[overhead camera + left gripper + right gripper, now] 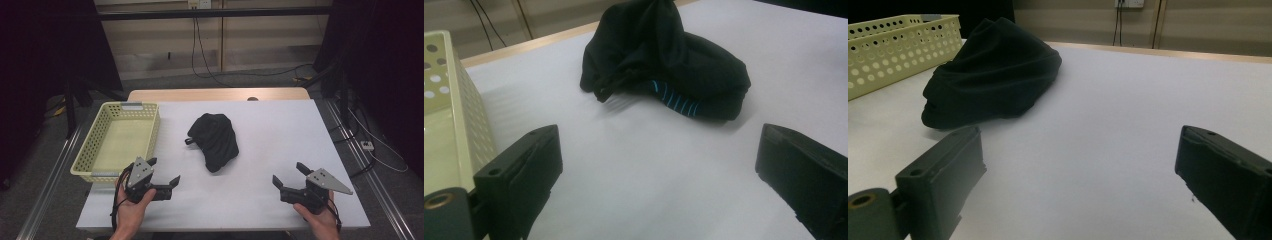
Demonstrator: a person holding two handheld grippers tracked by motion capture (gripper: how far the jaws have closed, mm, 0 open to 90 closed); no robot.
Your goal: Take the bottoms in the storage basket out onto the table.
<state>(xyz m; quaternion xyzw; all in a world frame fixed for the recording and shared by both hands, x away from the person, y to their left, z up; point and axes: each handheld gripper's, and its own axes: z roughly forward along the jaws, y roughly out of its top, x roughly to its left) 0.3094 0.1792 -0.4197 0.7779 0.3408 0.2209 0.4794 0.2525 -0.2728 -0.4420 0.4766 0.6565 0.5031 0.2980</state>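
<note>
White matte tabletop [280,150] is carrying everything; pale yellow perforated plastic basket [119,140] is sitting empty at its left edge; crumpled black cloth bundle with teal stripes [216,140] is lying mid-table beside it, probably awaiting pickup; left gripper [164,172] and right gripper [288,174] are resting near, jaws spread, holding nothing.

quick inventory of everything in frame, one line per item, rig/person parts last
black garment: 1, black with thin blue stripes on a low part in the left gripper view, bunched at the table's middle
basket: 1, pale yellow, perforated, on the table's left side, nothing in it
table: 1, white top with a wood strip along the far edge
wall socket: 1, white, on the far wall, black cables hanging from it
left gripper: 1, black, open, near left, held above the table
right gripper: 1, black, open, near right
hands: 2, at the bottom edge
</note>
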